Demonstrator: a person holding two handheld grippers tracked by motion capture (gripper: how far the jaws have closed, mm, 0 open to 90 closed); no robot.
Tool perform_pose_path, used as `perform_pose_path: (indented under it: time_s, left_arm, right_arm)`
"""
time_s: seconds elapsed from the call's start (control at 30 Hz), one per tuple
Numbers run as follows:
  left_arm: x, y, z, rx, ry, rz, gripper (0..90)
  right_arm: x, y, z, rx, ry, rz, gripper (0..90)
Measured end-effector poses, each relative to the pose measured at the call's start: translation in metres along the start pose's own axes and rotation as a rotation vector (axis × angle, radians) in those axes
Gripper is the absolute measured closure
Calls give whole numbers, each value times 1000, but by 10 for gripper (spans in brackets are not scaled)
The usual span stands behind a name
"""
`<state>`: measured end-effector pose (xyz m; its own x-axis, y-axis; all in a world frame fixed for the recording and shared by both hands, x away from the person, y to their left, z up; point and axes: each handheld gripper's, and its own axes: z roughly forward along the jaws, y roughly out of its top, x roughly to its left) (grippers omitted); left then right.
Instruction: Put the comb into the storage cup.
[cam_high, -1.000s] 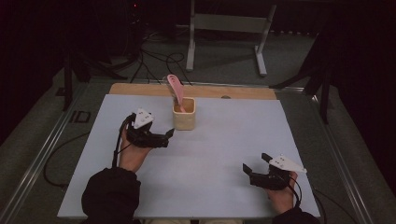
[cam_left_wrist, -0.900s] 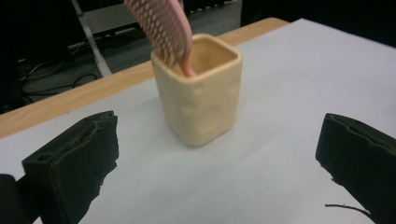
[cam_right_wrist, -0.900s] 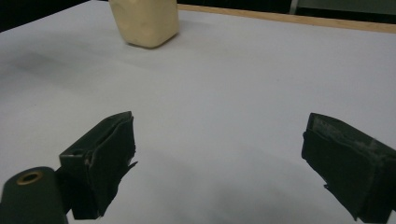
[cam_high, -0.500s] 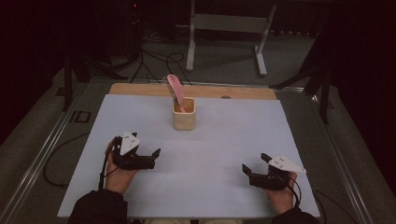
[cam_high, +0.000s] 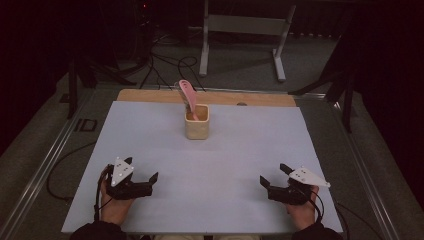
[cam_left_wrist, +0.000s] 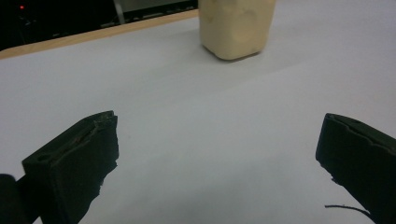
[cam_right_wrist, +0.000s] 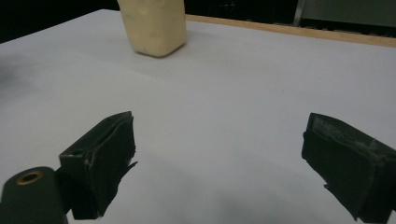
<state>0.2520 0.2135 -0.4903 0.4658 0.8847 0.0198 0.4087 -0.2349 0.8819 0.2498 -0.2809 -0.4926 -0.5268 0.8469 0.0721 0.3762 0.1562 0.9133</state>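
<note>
While both grippers rest open at the near edge, the cup with its upright pink spatula stands far off, nearer the left gripper than the right gripper.

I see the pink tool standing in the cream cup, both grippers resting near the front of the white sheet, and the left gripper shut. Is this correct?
Not entirely. The left gripper is open, not shut: the left gripper view shows its two jaws wide apart with bare sheet between them. The rest holds: the pink tool stands in the cream cup, and the right gripper also rests near the front of the white sheet.
</note>
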Motion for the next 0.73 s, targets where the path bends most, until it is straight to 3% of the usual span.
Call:
perform_pose_path:
  time_s: [0.07,0.3,0.5,0.73]
  left_arm:
    - [2,-4,-3,-13,-1,-20,1]
    - [7,-13,-18,-54,27,-15,1]
    - [13,-14,-29,-98,61,-32,1]
    - [13,-16,-27,-84,70,-13,1]
  right_arm:
    - [0,0,-2,-3,6,-7,96]
    - [1,2,-9,-40,18,-27,96]
    - [8,-3,-11,-26,24,-56,96]
    - [9,-4,-12,-23,26,-63,96]
